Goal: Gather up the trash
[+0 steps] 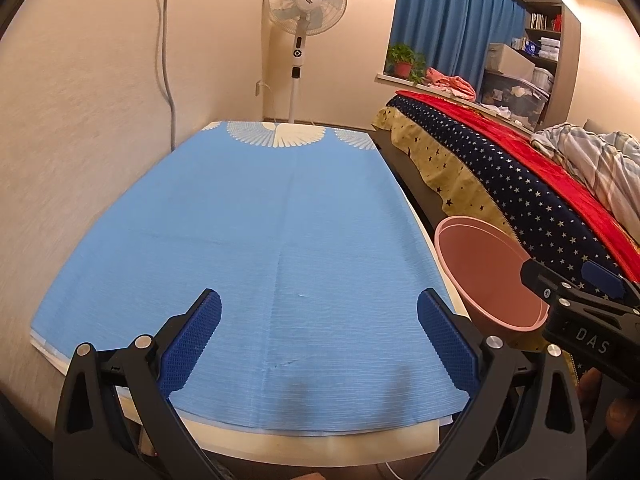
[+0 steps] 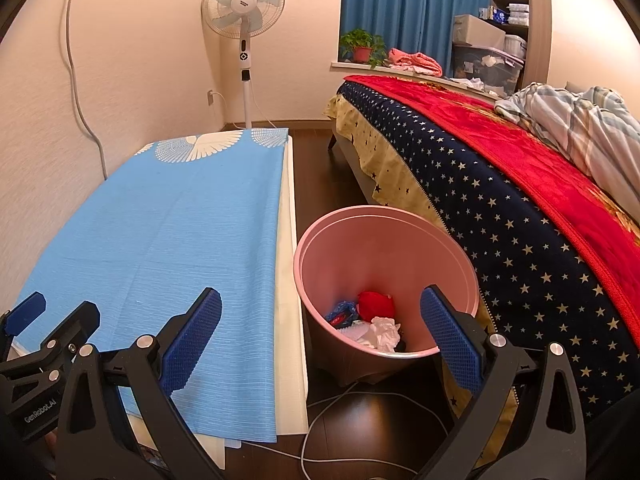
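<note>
Seen from the right wrist, the counter (image 2: 152, 220) runs from 8 o'clock toward 11, with the fan (image 2: 243, 8) standing behind its far end at 12. The bin (image 2: 384, 240) sits on the floor (image 2: 316, 160) just beside the counter's right edge, between counter and bed (image 2: 500, 184), which fills 2 to 4 o'clock. Crumpled trash (image 2: 378, 326) lies in the bin. A potted plant (image 2: 362, 46) stands on the sill behind the bed.

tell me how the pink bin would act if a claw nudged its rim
The pink bin looks like thin plastic holding only a few scraps, so it is probably light and would slide on the smooth dark floor. Its base looks narrower than its rim, so it might tip.
</note>
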{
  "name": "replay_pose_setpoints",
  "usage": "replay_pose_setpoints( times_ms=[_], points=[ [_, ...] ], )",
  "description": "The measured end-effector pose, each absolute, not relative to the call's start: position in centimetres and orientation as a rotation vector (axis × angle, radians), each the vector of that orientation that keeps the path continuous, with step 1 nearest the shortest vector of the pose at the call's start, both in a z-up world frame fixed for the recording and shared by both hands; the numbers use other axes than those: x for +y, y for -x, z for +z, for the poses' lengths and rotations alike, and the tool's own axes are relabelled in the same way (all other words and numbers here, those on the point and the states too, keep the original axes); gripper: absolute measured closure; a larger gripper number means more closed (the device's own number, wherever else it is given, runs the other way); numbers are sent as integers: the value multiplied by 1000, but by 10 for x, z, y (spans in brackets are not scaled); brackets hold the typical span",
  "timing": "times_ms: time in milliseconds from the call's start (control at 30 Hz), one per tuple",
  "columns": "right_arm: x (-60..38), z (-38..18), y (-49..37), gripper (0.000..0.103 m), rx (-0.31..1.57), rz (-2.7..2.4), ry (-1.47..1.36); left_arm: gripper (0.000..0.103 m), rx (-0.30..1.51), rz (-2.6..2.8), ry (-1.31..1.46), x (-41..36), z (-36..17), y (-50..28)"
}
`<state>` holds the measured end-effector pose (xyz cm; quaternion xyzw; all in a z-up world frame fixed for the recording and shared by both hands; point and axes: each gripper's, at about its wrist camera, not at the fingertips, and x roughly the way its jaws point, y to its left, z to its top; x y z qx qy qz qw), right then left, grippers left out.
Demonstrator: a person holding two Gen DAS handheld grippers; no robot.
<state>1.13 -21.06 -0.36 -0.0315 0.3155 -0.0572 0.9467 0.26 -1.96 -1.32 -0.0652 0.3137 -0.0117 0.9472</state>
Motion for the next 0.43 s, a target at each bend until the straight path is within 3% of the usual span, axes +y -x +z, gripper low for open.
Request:
replay_pose_setpoints(
  times_ms=[433],
  points=[
    [-211, -4, -11, 5, 643, -117, 66, 8, 651, -19, 123, -21, -16, -6]
  ],
)
